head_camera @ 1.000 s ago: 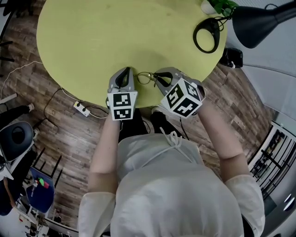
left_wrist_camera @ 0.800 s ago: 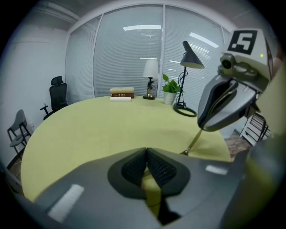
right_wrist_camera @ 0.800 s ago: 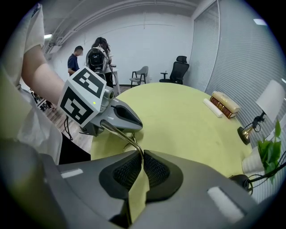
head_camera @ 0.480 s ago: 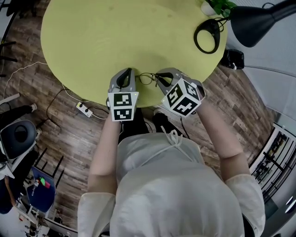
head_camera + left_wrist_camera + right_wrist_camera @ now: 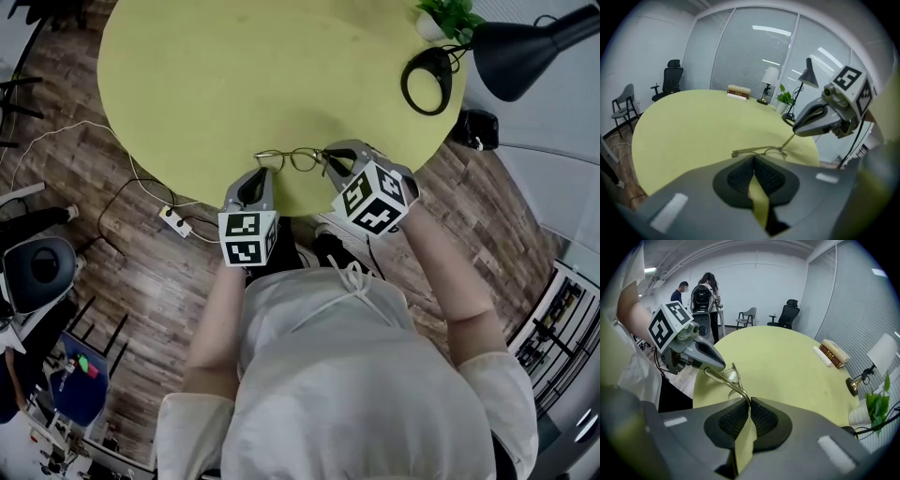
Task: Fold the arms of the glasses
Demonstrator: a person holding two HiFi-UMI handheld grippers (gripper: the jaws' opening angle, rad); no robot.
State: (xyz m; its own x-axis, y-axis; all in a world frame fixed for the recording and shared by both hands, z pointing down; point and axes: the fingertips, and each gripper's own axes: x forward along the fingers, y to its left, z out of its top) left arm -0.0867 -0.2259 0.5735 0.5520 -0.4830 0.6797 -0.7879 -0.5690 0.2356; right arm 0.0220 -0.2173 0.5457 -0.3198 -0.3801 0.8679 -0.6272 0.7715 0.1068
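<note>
Head view shows the glasses [image 5: 291, 159] lying on the table [image 5: 234, 75], close to its edge at 6 o'clock, right in front of the person. The right gripper [image 5: 330, 161] is at 3 o'clock of the glasses. The right gripper view shows its jaws pinching one thin gold arm [image 5: 726, 382] of the glasses, close to the end of that arm, and the arm sticks out from the lenses at a slant. The left gripper [image 5: 258, 176] is at 7 o'clock of the glasses, near them but not touching. Its jaws are pressed together with nothing in them, and only the table shows through the thin gap. In the left gripper view the other arm [image 5: 747, 151] looks like it lies flat along the back of the lenses, so it seems to be folded already. The step now is most likely the last fold, which is closing the arm that the right gripper holds. For that, the right gripper would need to swing this arm in toward 9 o'clock until it lies along the lenses, on top of the other arm. The glasses are light and may slide or tip up, so the left gripper may need to press gently on the frame at its 9 o'clock end. The move should be slow, since the hinge is small and the wire is thin.
</note>
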